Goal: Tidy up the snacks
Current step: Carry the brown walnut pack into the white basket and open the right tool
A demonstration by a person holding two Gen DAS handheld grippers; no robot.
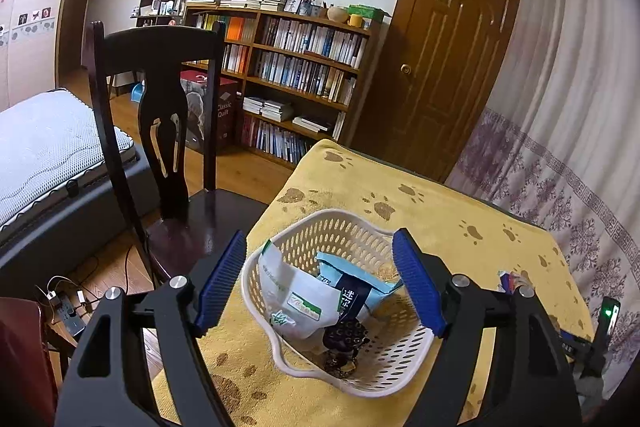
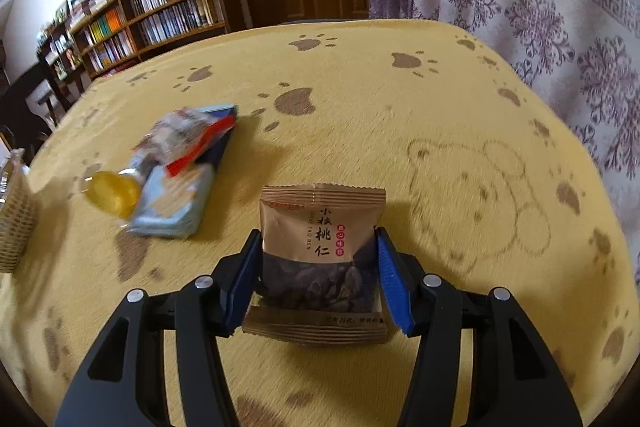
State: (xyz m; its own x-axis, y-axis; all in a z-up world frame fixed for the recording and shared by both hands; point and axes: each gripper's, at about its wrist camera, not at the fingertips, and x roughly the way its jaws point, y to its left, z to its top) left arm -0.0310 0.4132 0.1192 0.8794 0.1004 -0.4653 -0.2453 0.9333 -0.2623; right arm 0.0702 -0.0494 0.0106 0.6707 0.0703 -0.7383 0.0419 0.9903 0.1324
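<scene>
A brown snack packet [image 2: 320, 247] is clamped between the blue pads of the right tongs [image 2: 318, 275], above the yellow paw-print cloth of the surface [image 2: 400, 115]. A blurred heap of other packets [image 2: 176, 175] is seen on the cloth to the left. The left tongs [image 1: 320, 287] are held wide apart over a white basket [image 1: 400, 359], in which a white packet [image 1: 296, 299] and a light-blue packet [image 1: 352, 287] are lying.

A lived-in room of a home: a mattress [image 1: 44, 147] at left, a dark wooden chair [image 1: 160, 131] nearer, packed bookshelves [image 1: 296, 75] along the far wall beside a panelled wooden door [image 1: 448, 59], patterned curtains [image 1: 568, 131] at right, and a paw-print cloth [image 2: 360, 115] over the near table.
</scene>
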